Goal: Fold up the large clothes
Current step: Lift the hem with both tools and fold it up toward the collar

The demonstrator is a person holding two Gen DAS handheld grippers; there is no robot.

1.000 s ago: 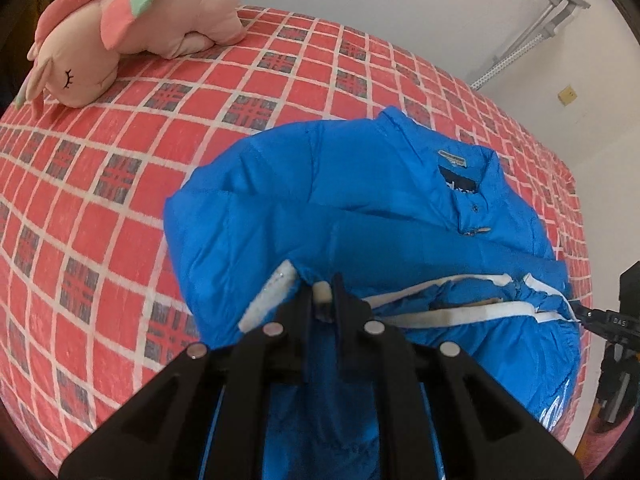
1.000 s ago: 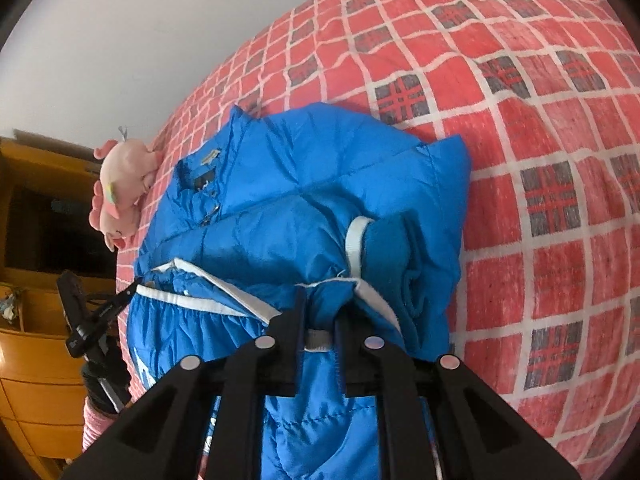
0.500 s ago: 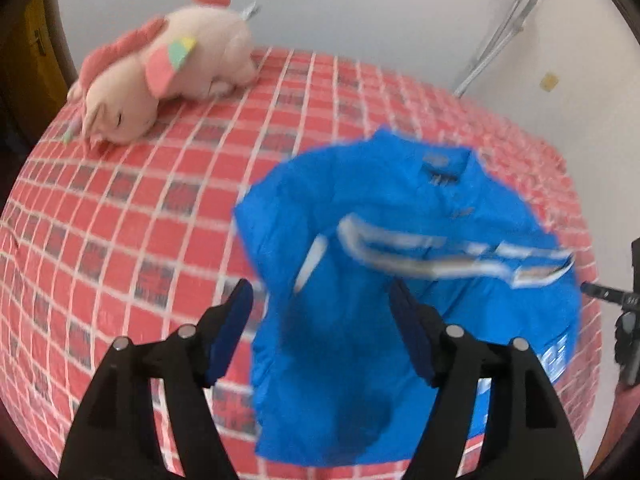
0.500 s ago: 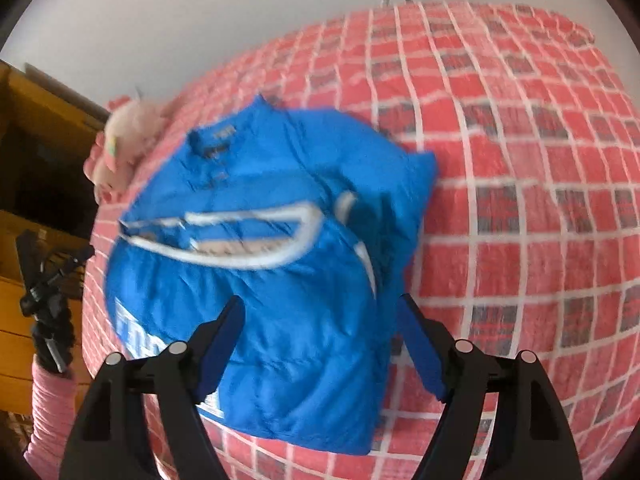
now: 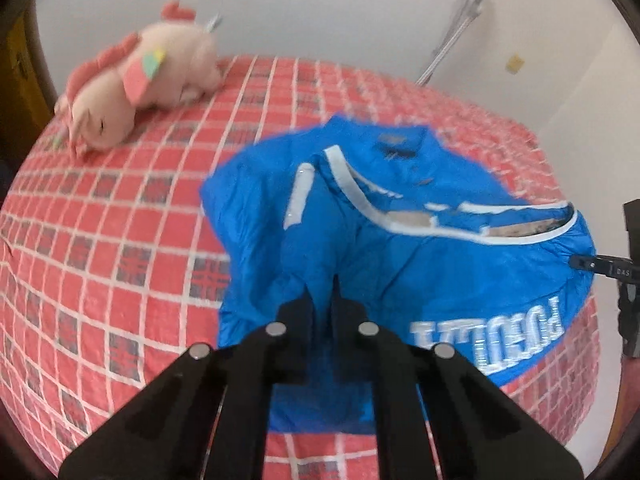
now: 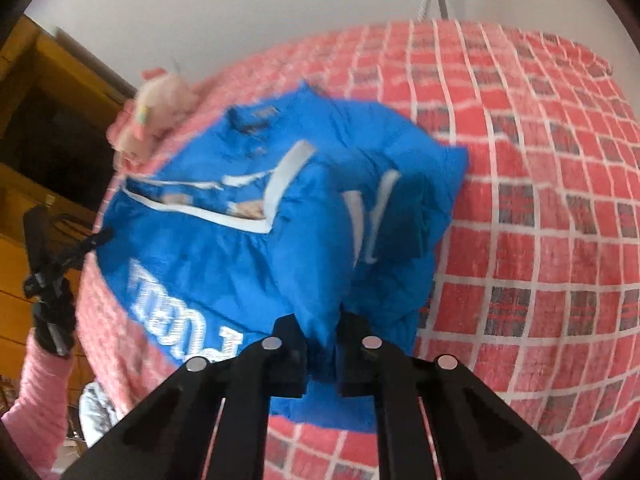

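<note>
Carrying everything: bed [image 5: 120, 240] under a red checked cover with white grid lines and dark plaid squares. Lying directly on it: 1 blue jacket [image 5: 400, 240], bunched, white trim and white lettering showing, near the right edge; 1 pink plush toy [image 5: 136, 84] resting at the far left corner, well apart from it.

Upside-down white lettering, partly "POE", on jacket [image 5: 400, 248]

My blue jacket [image 5: 400, 248] looks blurry, and my black fingers [image 5: 296, 320] hide its near edge from me.
</note>
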